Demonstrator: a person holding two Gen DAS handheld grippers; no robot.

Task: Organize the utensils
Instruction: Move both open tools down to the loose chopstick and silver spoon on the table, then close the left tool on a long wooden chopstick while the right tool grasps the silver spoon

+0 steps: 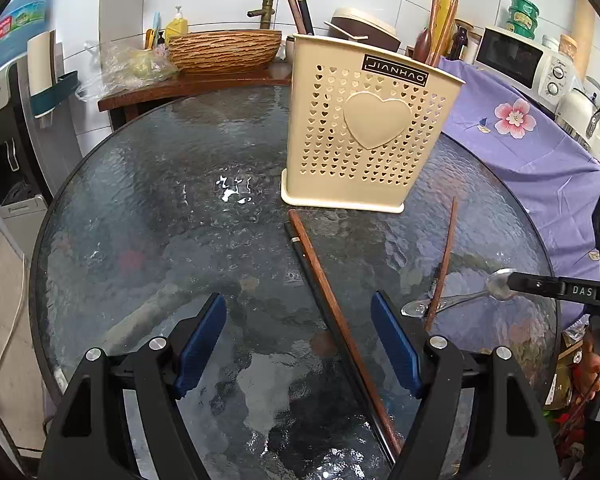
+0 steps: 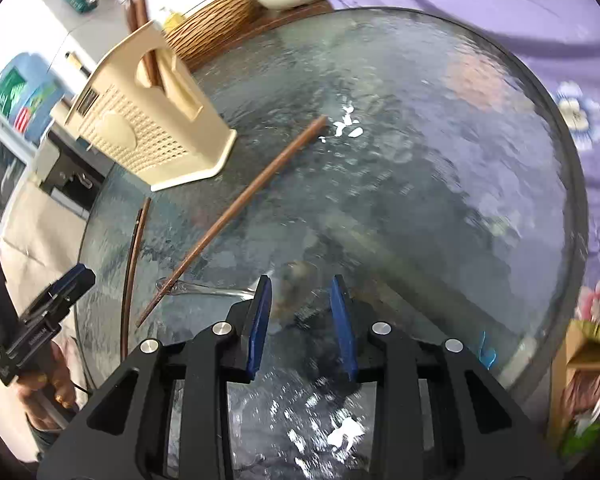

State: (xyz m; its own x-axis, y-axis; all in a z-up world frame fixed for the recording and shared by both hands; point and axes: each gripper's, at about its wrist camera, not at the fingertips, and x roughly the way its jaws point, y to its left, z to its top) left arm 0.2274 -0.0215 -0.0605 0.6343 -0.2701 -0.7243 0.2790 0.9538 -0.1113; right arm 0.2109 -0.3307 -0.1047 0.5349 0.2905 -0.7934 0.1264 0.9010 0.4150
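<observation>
Straddling the chopstick pair point(image 1: 332, 312) on the glass desk point(image 1: 140, 220) | left tongs point(image 1: 298, 344) wide, empty; judged to need lowering flat and pinching both sticks mid-length | right tongs point(image 2: 302, 324) part-open, empty beside the spoon point(image 2: 204, 289) under a loose chopstick point(image 2: 236, 212) | holder point(image 1: 364, 128) upright behind.

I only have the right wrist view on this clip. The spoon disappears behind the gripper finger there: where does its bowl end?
Observer: The spoon has its bowl right at a fingertip of the open right gripper; I cannot tell whether they touch.
Reviewer: And the pair near the table edge?
Observer: That chopstick pair is one brown stick and one black stick with a silver band, running between the fingers of the open left gripper.
Reviewer: What's in the holder?
Observer: The holder has two brown chopsticks and one black.
</observation>
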